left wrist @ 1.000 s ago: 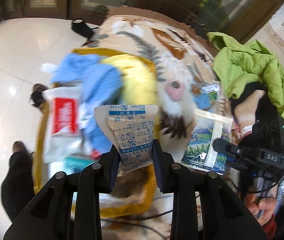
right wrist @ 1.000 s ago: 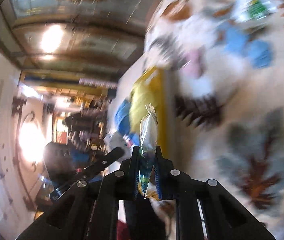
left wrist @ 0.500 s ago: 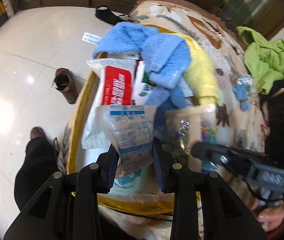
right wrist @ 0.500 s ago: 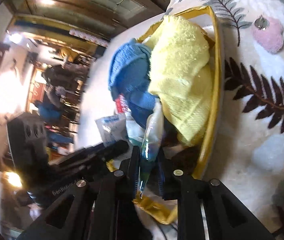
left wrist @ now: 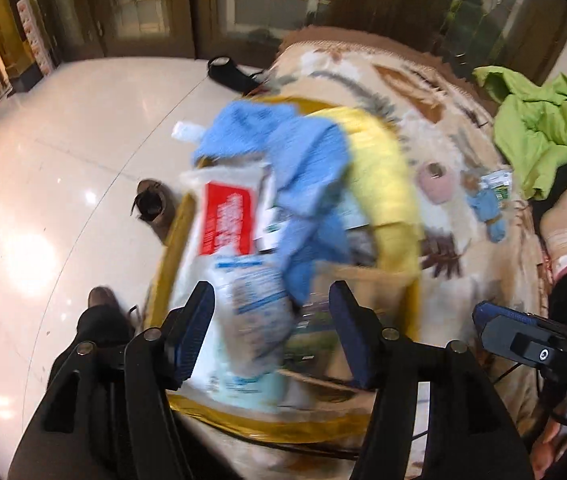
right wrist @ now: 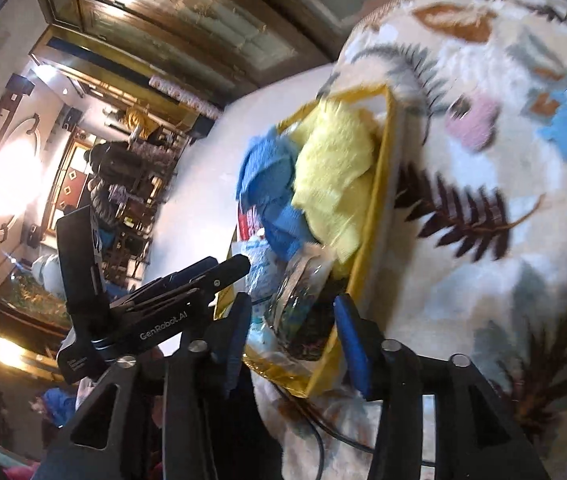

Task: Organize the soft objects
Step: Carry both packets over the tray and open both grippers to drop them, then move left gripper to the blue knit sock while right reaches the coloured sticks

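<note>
Hovering wide apart and empty, the left gripper (left wrist: 271, 332) and right gripper (right wrist: 291, 332) overlook the yellow-rimmed basket (left wrist: 171, 248), mid-frame; its crinkly white packet (left wrist: 251, 312) may slide off the heaped pile.

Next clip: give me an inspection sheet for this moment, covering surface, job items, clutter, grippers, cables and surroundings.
Surface: patterned blanket with leaf prints, under a yellow bin.
Job's things: blue cloth, yellow cloth, red-labelled pack, white pouch and clear packet lie in the bin.
Clutter: pink pad and small blue toy on the blanket; green jacket at its edge.
Grippers: left gripper open, empty, above the bin; right gripper open, empty.
Cables: black cable below the bin.
Surroundings: glossy floor, brown shoe, wooden doors.
</note>
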Demonstrator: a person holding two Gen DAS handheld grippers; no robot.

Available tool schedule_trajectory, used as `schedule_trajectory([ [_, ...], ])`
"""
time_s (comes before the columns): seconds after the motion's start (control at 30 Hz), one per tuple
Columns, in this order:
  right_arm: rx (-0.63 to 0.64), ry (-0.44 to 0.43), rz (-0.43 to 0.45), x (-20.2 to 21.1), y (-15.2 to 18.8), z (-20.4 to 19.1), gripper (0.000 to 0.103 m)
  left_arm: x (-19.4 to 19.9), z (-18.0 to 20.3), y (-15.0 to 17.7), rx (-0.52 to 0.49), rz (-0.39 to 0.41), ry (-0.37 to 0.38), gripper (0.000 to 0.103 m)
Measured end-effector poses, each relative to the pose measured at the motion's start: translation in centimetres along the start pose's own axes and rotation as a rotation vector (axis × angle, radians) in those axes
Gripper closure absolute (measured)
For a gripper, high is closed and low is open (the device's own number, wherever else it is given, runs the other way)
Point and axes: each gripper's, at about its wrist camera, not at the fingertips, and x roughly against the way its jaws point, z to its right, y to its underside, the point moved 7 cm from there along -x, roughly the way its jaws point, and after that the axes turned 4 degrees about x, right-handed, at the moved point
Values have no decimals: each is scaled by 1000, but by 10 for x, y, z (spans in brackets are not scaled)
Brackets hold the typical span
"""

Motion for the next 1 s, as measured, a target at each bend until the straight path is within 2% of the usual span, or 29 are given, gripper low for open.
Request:
schedule_trajectory([
  [0.03,3,11,22,9,0,1,44,3,9,-1,-10,13,11,44],
  [0.1,-6,21,75,31,0,10,42,9,27,-3,-34,37,26,43],
  [0.37,-83,71,199,90,-7,44,41,17,103,-3,-171,109,53,42],
  [0.67,-191,87,244,123,2,88,41,4,155,-6,-254,130,55,42],
  [1.0,-249,96,264,132,6,115,40,-13,183,1,-300,123,35,42],
])
